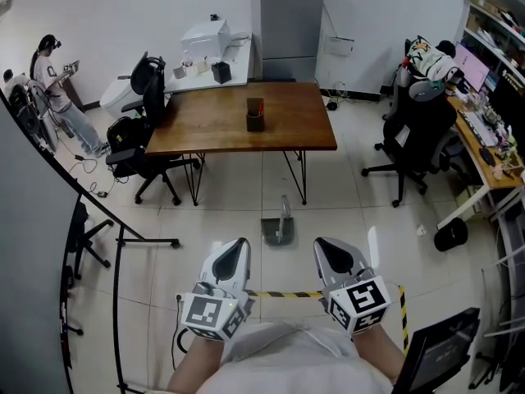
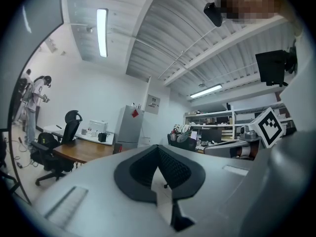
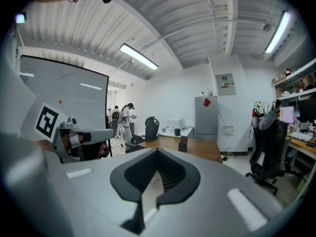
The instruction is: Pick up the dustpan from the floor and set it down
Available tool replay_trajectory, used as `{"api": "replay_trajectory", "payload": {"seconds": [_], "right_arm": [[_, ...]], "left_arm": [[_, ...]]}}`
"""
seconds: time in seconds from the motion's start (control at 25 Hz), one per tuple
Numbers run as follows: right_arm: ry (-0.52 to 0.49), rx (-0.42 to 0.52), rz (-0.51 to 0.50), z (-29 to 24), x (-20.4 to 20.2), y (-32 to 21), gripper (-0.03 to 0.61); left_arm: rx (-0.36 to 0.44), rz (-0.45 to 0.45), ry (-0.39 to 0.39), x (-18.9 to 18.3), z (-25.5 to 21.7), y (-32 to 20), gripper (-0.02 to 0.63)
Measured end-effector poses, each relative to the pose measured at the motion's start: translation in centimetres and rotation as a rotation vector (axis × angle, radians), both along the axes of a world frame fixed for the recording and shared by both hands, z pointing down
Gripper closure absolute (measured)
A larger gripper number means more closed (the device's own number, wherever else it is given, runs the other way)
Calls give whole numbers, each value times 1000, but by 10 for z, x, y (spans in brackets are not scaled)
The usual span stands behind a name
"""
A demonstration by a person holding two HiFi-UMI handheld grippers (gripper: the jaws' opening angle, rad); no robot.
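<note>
The dustpan (image 1: 279, 228) sits before the wooden table (image 1: 205, 121), handle apparently upright. Farther from it, left gripper (image 1: 238, 249) and right gripper (image 1: 326, 249) hover, jaws closed, empty.

A grey plastic dustpan (image 1: 279, 228) is shown on a floor of pale white tiles (image 1: 230, 220), which is crossed by a strip of yellow-and-black striped tape (image 1: 283, 294). The wooden tabletop (image 1: 205, 121) is seen in warm brown. Black-and-white square markers are carried on the light grey left gripper (image 1: 236, 249) and right gripper (image 1: 330, 249), whose pads are black.
</note>
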State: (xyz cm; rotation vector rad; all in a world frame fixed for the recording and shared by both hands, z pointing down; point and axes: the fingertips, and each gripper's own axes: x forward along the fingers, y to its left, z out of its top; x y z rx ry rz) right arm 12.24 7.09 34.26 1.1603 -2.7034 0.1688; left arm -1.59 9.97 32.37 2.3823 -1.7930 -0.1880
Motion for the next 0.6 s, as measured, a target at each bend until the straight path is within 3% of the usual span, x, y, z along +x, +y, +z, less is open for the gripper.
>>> {"api": "replay_trajectory", "payload": {"seconds": [0.6], "right_arm": [[-19, 9, -2, -9, 4, -5, 577]], "left_arm": [[-13, 22, -4, 5, 6, -11, 600]]}}
